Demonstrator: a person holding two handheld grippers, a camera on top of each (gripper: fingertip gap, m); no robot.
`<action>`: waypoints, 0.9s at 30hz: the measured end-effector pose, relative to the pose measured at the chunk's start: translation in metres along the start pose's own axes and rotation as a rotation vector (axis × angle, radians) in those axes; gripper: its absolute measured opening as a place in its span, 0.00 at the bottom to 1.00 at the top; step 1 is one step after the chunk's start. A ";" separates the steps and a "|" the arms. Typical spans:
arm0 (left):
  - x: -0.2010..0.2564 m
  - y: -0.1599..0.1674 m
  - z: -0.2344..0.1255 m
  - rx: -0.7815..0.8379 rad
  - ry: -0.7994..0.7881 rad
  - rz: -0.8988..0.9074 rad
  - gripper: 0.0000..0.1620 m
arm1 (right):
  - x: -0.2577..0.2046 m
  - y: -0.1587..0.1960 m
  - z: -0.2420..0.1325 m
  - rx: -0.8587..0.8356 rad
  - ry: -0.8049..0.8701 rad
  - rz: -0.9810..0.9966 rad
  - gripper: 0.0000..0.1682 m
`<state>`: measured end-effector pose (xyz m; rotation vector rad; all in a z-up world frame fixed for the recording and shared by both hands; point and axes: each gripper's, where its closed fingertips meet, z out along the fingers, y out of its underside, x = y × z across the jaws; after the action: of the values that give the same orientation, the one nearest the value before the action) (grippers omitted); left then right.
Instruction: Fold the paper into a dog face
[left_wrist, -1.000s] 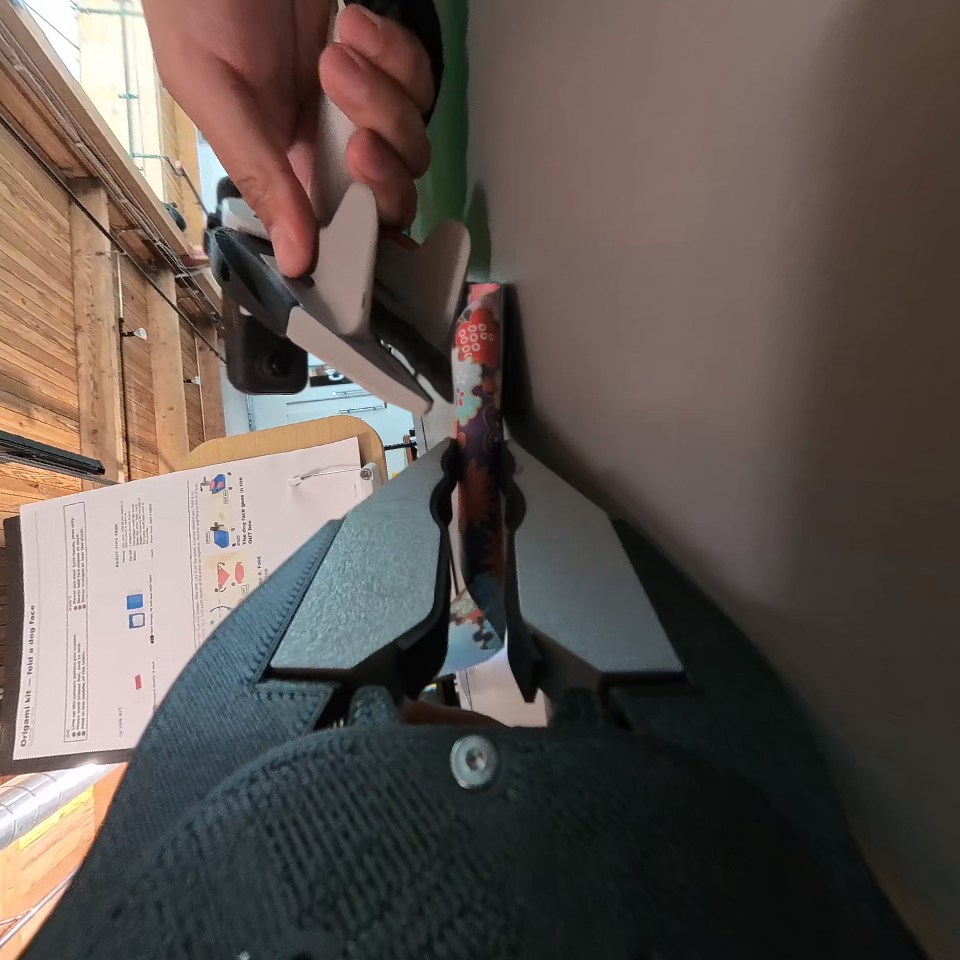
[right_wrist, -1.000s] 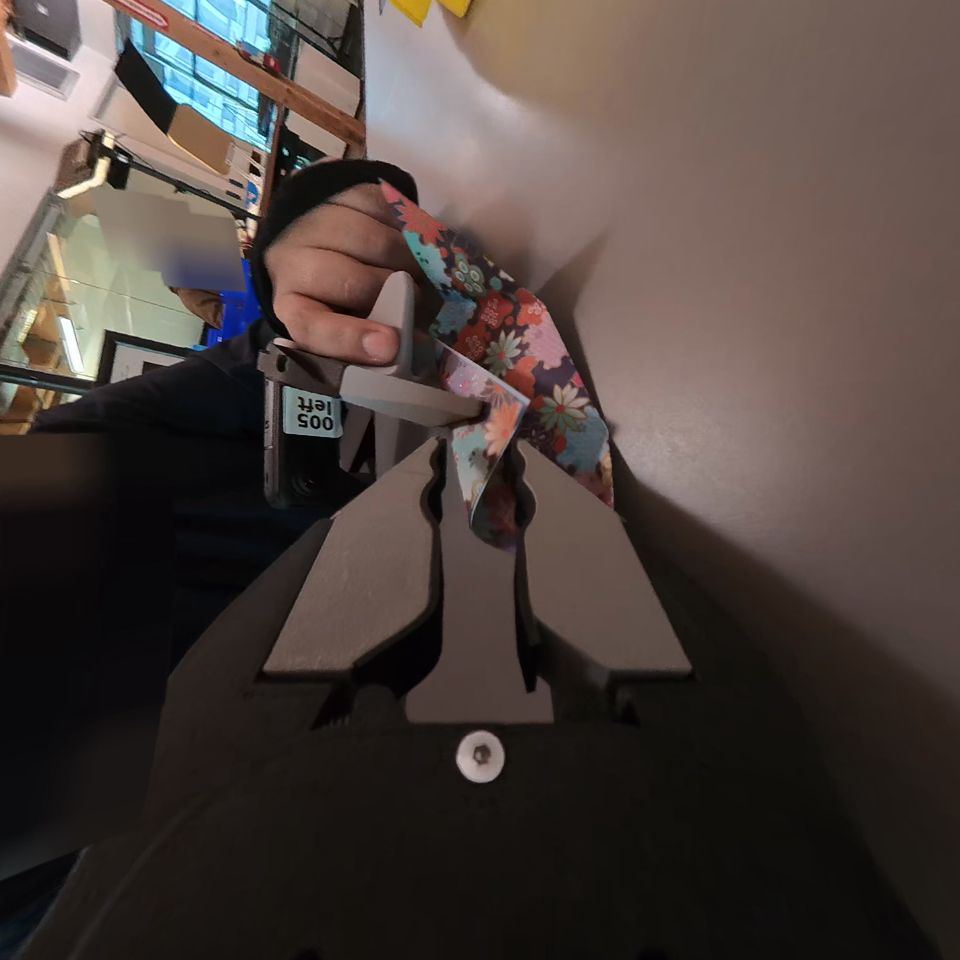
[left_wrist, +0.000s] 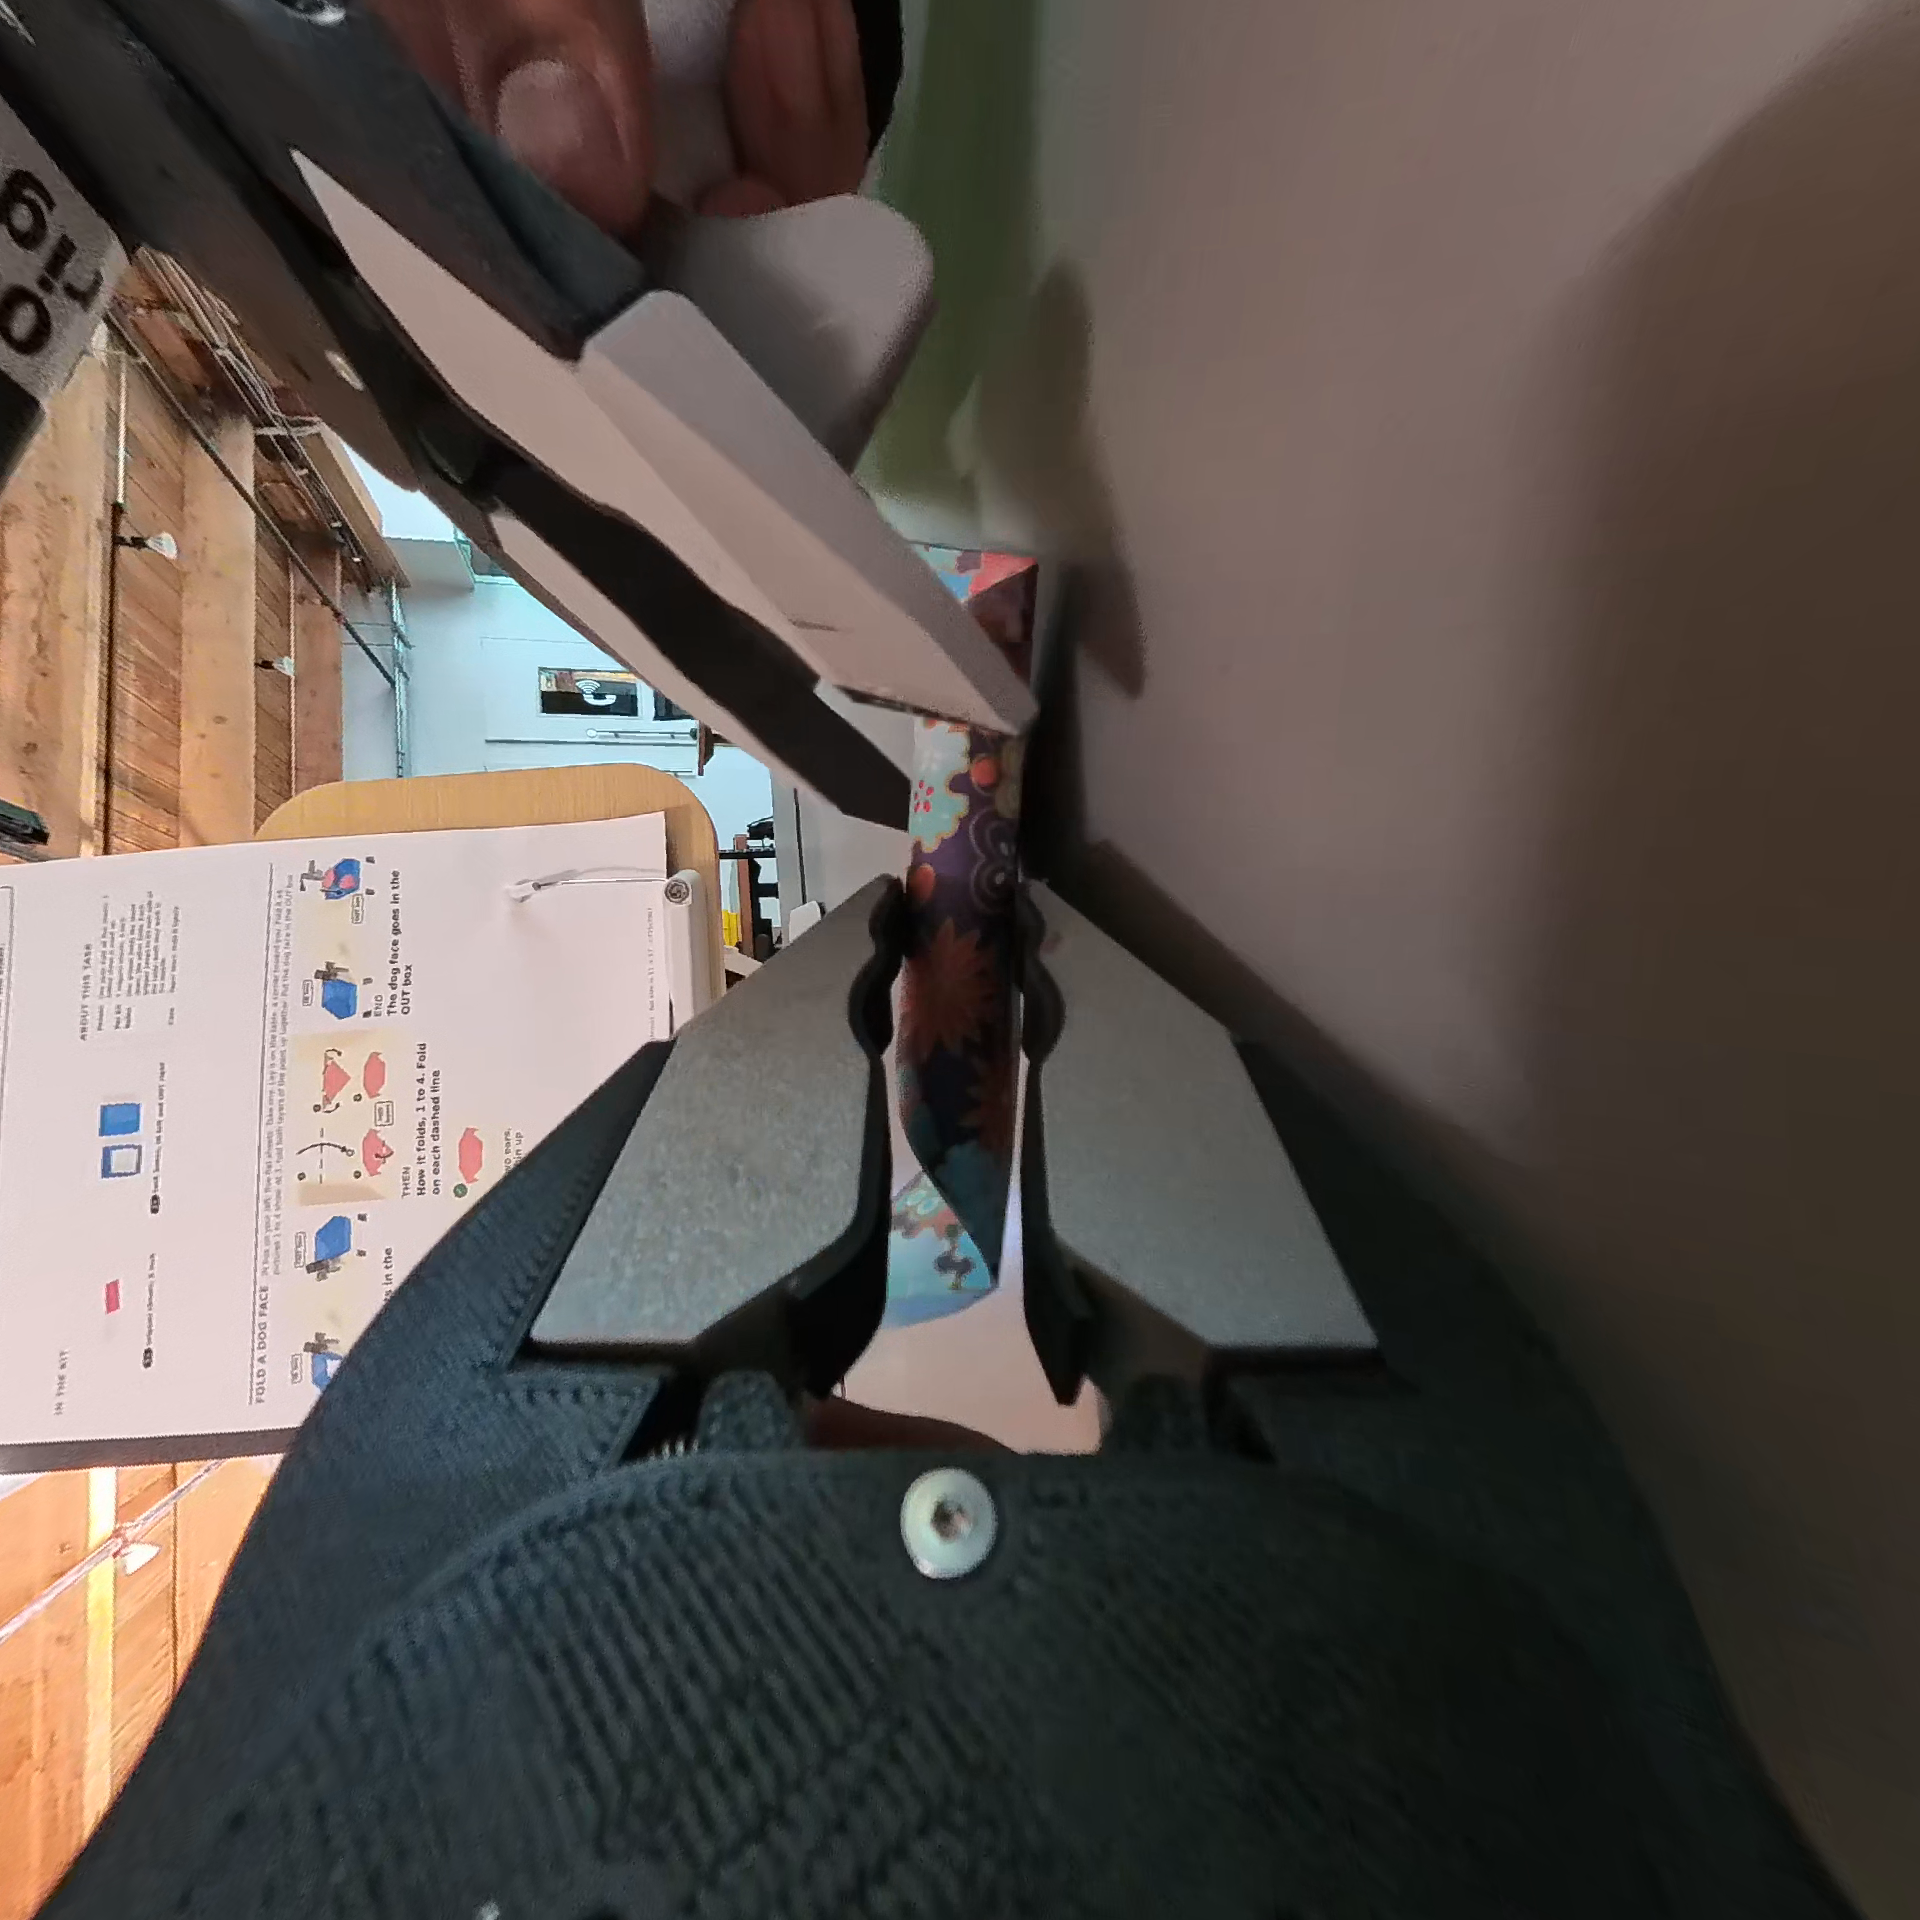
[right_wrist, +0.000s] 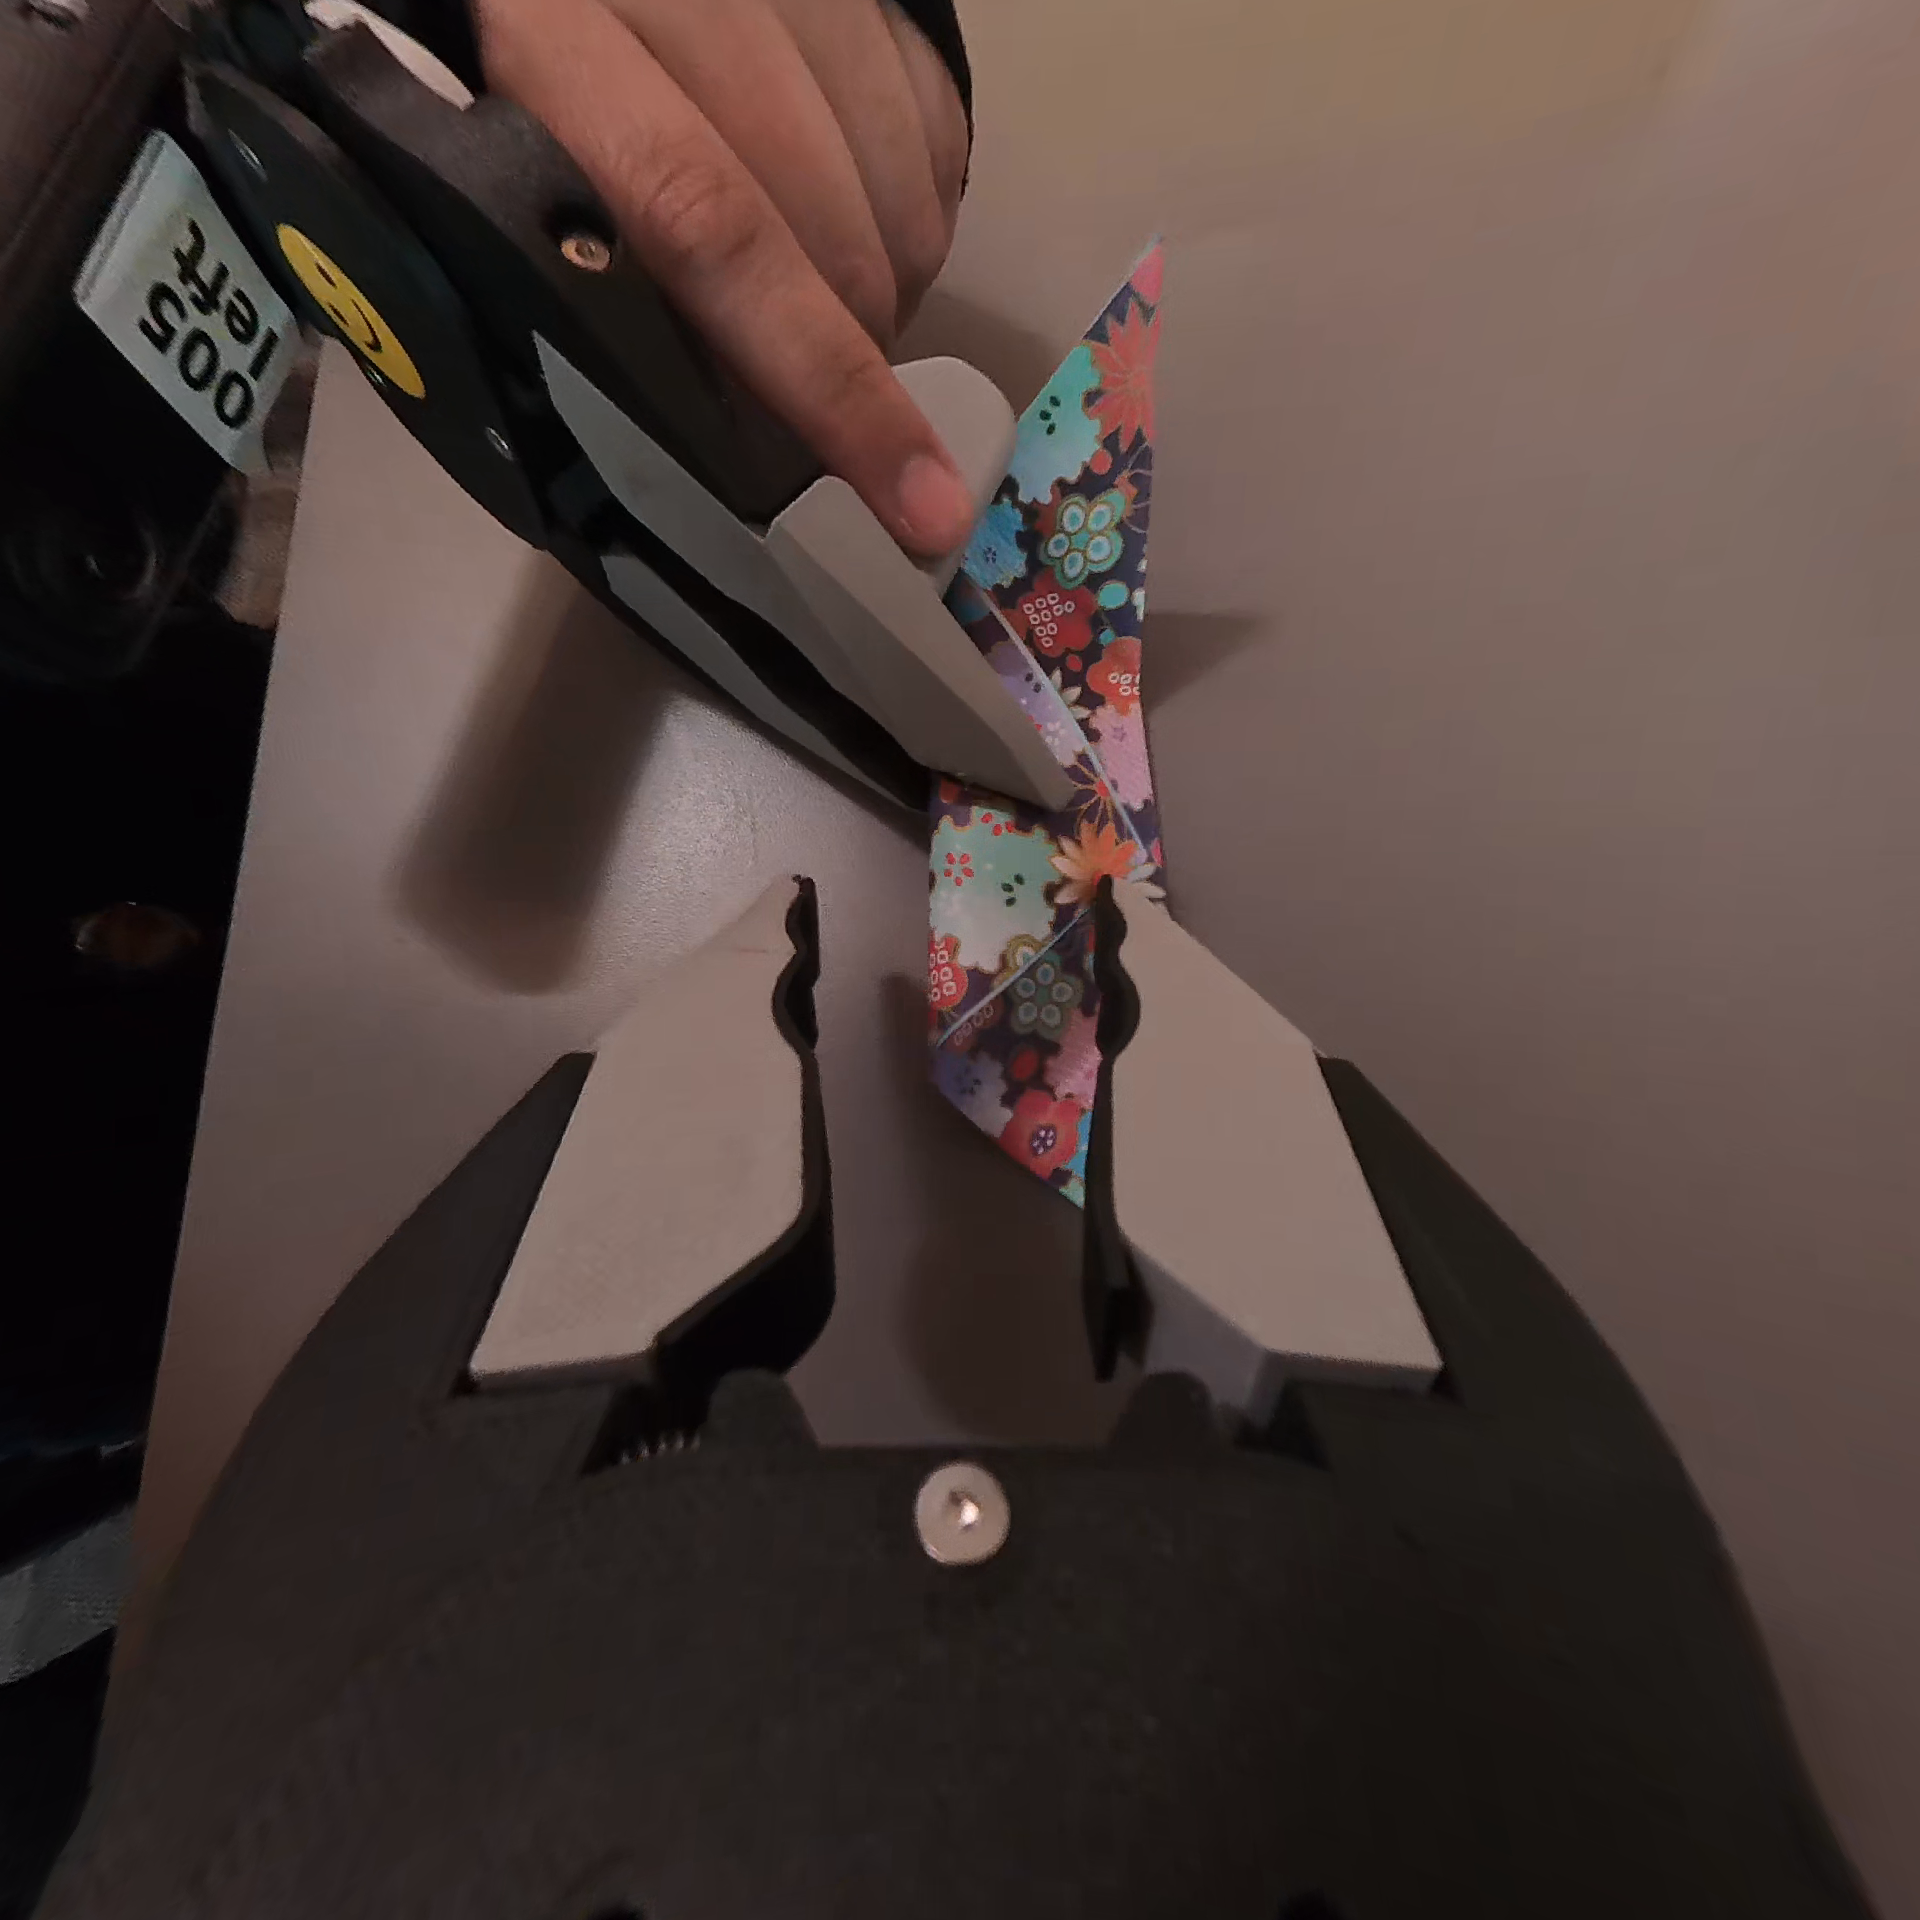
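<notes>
Beige matte surface (right_wrist: 1507, 727): left claw (left_wrist: 956, 904) clamps folded floral-print origami paper (left_wrist: 961, 997); right claw (right_wrist: 951, 894) spread wide, one finger apparently touching paper.

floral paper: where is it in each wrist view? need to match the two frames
Left wrist view: the floral paper stands edge-on at centre, clamped between the left gripper fingers, against the table.
Right wrist view: the paper is right of centre, a folded strip running from upper right down beside the open right gripper.
Shared landmark: the left gripper's pale fingers biting the paper.
</notes>
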<state>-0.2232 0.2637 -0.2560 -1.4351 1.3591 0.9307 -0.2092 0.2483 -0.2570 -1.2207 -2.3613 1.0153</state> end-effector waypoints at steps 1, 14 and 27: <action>0.000 0.000 0.000 -0.001 0.001 -0.001 0.12 | -0.001 0.001 0.002 -0.007 -0.001 -0.007 0.29; 0.002 0.001 0.001 -0.011 0.002 0.005 0.13 | -0.008 -0.003 -0.002 0.011 -0.029 -0.025 0.26; 0.003 0.008 0.004 -0.048 0.004 0.009 0.13 | 0.012 -0.002 -0.006 -0.041 0.212 -0.195 0.22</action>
<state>-0.2302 0.2670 -0.2612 -1.4688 1.3552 0.9721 -0.2146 0.2598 -0.2519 -1.0312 -2.2906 0.7401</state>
